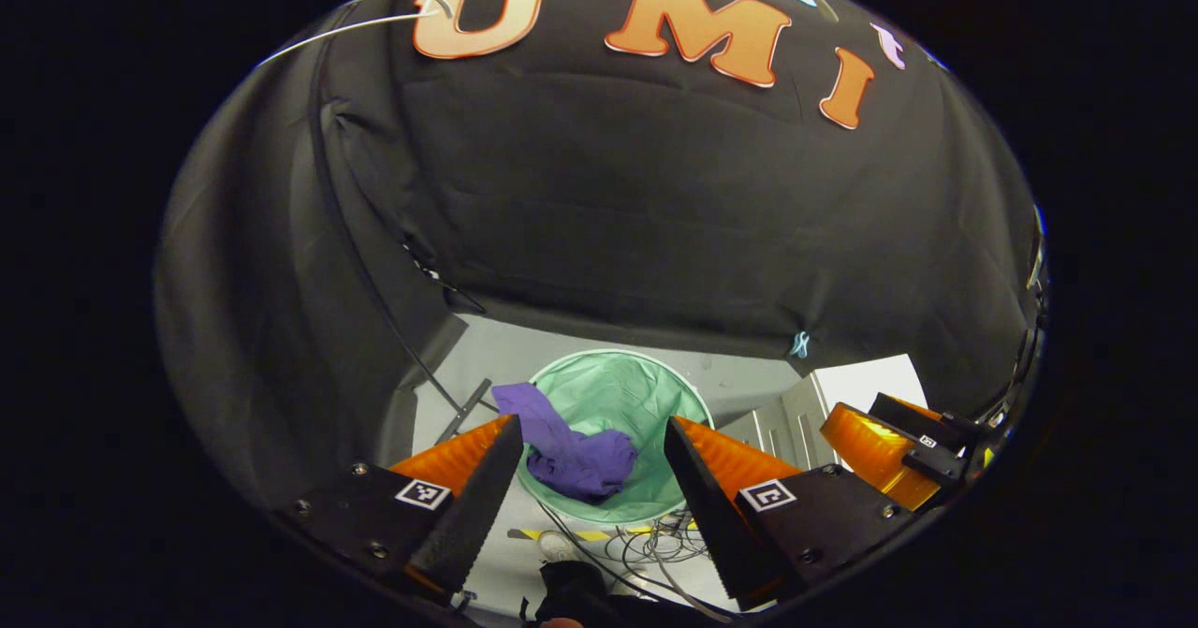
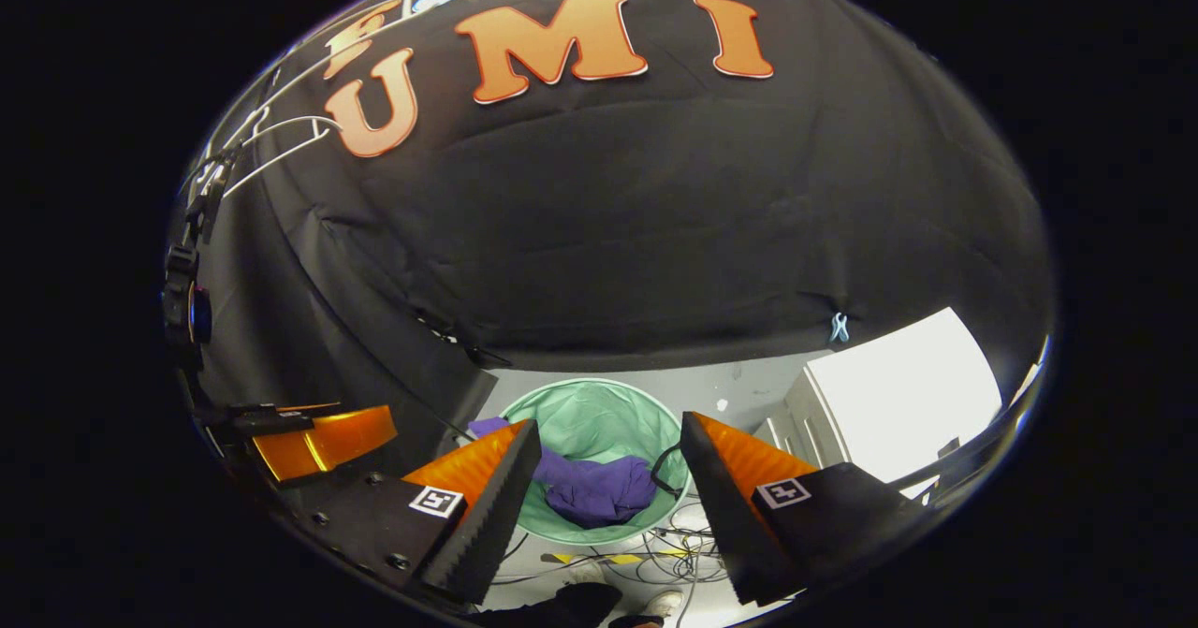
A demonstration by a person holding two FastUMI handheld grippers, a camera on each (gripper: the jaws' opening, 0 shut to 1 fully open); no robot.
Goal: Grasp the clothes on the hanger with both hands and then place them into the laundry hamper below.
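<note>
In the left gripper view, the left tool (image 1: 591,478) is open and holds nothing. Below it, at 6 o'clock, the purple cloth garment (image 1: 573,450) lies in the round green mesh laundry hamper (image 1: 618,394), one end draped over the rim at 10 o'clock. The other tool (image 1: 889,450) is at 3 o'clock.

In the right gripper view, the right tool (image 2: 608,492) is open and empty too. The garment (image 2: 594,489) sits in the hamper (image 2: 599,417). The drop looks done; next, both tools could pull back. The square tags have no readable words.
</note>
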